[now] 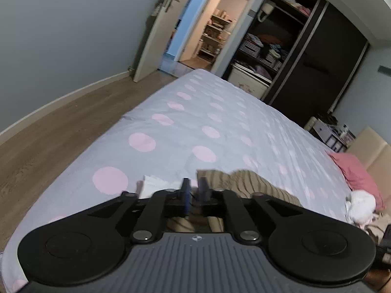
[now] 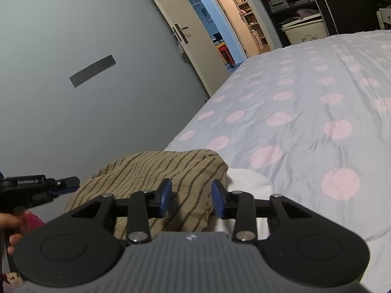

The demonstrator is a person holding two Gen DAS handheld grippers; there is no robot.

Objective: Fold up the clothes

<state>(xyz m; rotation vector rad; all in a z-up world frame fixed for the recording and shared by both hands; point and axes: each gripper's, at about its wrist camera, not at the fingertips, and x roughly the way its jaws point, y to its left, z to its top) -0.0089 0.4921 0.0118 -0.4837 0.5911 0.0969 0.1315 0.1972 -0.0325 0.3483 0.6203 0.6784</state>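
- Right gripper (image 2: 191, 196): we see its two blue-padded fingers (image 2: 166, 194) spread apart with nothing between them; they hover just above the striped garment (image 2: 156, 171).
- Striped garment: we find a tan cloth with thin dark stripes lying bunched on the bed (image 2: 305, 102), at the bed's near corner; most of it sits below and to the left of the right gripper's fingers.
- White cloth (image 2: 246, 178): we note a pale piece touching the garment's right edge, flat on the bed.
- Left gripper (image 1: 194, 190): in its own view we see its fingers (image 1: 185, 188) drawn close with only a narrow gap; we cannot tell whether cloth is caught between them. The striped garment lies directly beneath and just beyond the tips.
- Bed: we see a pale cover with pink dots; a pink pillow (image 1: 354, 171) rests at the bed's far right edge in the left wrist view.
- Beyond the bed's foot: an open door (image 1: 156, 31) and a dark wardrobe (image 1: 305, 48).
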